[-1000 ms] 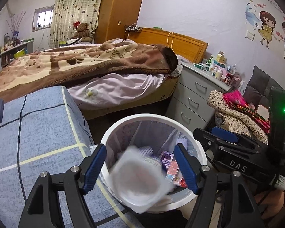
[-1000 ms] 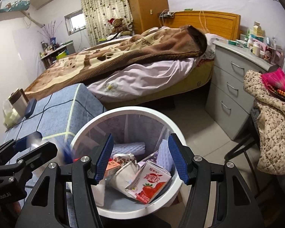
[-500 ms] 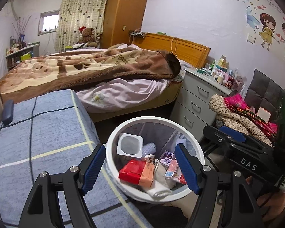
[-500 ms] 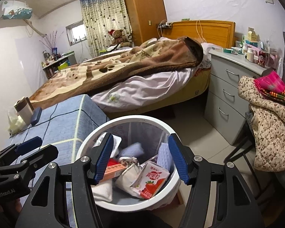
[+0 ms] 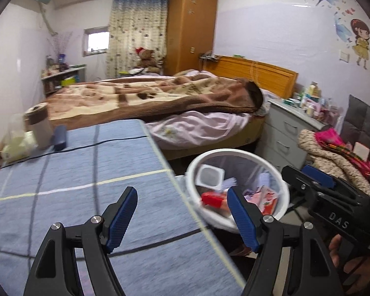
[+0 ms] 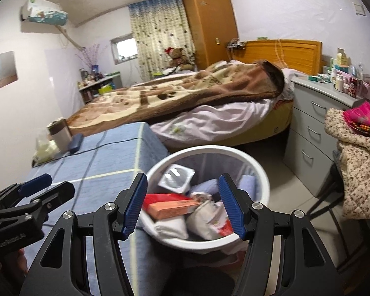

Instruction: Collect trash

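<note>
A white round trash bin stands on the floor beside the blue checked table. Inside lie a white plastic cup, a red and orange carton, crumpled paper and drink cartons. My left gripper hangs open and empty over the table's right edge, left of the bin. Above the bin's near side my right gripper stands open with nothing between its fingers. Each gripper shows at the side of the other's view.
The blue checked table carries a cup, a dark case, a plastic bag and a cable at its far left. Behind lie a bed and a grey drawer unit. A chair with clothes stands at the right.
A white cup dropped from between my left fingers into the bin. Both grippers then drew back and swung left, so the bin sits further right and the table fills more of the left wrist view.
</note>
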{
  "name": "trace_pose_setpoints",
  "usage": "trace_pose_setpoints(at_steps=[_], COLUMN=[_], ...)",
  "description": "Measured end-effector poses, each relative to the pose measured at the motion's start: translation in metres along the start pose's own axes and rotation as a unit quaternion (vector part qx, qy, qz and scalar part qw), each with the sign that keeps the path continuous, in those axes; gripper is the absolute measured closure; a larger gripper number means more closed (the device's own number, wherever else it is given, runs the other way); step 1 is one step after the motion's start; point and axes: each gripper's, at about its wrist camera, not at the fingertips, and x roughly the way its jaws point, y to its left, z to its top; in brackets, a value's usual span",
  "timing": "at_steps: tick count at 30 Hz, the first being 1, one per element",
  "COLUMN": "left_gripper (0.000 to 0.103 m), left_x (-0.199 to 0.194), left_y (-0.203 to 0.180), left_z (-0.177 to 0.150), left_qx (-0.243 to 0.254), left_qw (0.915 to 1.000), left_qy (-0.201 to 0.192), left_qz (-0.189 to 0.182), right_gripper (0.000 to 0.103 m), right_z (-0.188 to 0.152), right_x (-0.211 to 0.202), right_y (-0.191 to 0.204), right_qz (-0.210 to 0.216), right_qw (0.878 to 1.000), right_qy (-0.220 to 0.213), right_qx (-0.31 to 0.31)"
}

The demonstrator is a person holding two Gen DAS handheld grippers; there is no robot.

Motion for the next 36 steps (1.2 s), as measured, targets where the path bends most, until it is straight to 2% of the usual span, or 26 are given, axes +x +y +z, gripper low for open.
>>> trace_pose_setpoints(at_steps=[5,10,15,36], left_gripper=[0.028,0.028,0.028,0.028], left_x=[-0.020,-0.038,-0.048,-0.058], left_y=[0.013,0.024,0.025,0.030], left_z=[-0.012,-0.023,-0.032,-0.043], left_qx=[-0.009,-0.024,-0.011,-0.025], left_qw=[0.9992,0.9977,0.9945,0.9932], left_qy=[-0.010,-0.023,-0.032,-0.033], left_qz=[0.038,0.060,0.099,0.108], right_gripper=[0.041,0.041,0.041,0.041], right_z=[-0.006,-0.013,-0.019,-0.029], right_x=[-0.004,-0.010,-0.012,-0.017], right_y=[0.012,0.019,0.025,0.033], right_qz=[0.012,0.023,0.027,0.034], right_qw=[1.000,0.999,0.999,0.999], right_qy=[-0.006,-0.018,-0.018,-0.017], right_qx=[-0.014,-0.020,-0.027,-0.026])
